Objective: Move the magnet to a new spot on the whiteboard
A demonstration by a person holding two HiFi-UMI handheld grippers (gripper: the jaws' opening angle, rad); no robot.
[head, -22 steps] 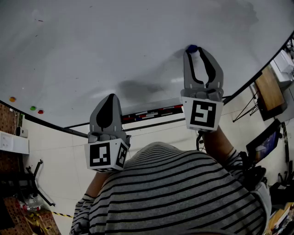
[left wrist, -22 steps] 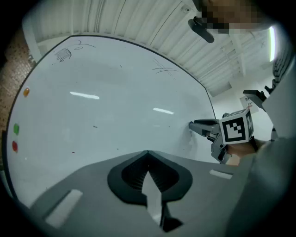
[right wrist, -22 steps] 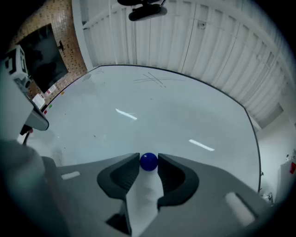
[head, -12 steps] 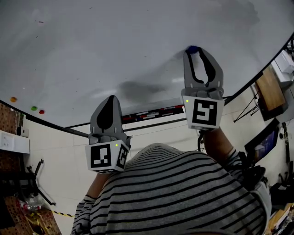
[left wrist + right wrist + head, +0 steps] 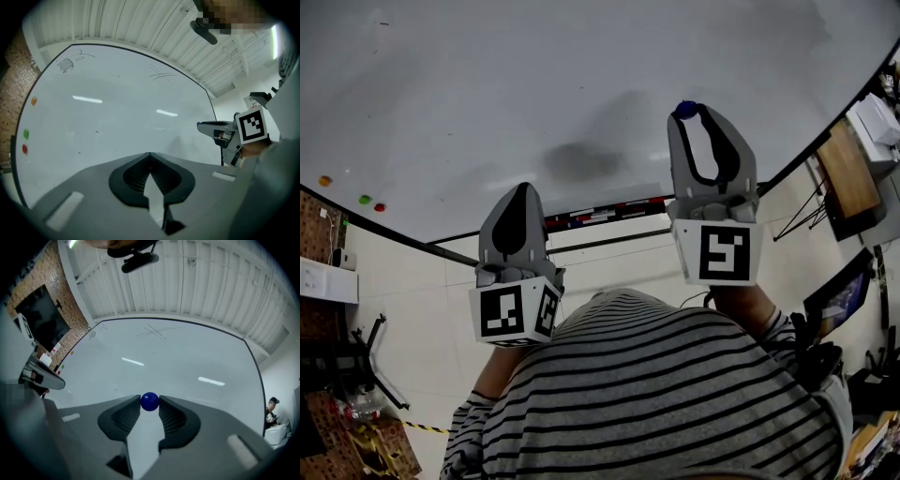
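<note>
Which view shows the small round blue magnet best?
Right gripper view: the small round blue magnet sits centred and unobstructed, pinched between the right gripper's jaw tips, with the whiteboard behind. Head view shows only a blue sliver past those tips. Left gripper view: too small to make out.

magnet (image 5: 149, 401) is seen deep blue | whiteboard (image 5: 534, 94) pale grey-white, dark-edged | right gripper (image 5: 689, 112) grey, its cube marked in black-and-white squares | shirt (image 5: 656, 394) striped dark on light | edge dots (image 5: 365, 199) are spotted orange, green, red

The whiteboard (image 5: 487, 94) carries a blue magnet (image 5: 685, 109) and three small magnets (image 5: 365, 200) near its edge.
</note>
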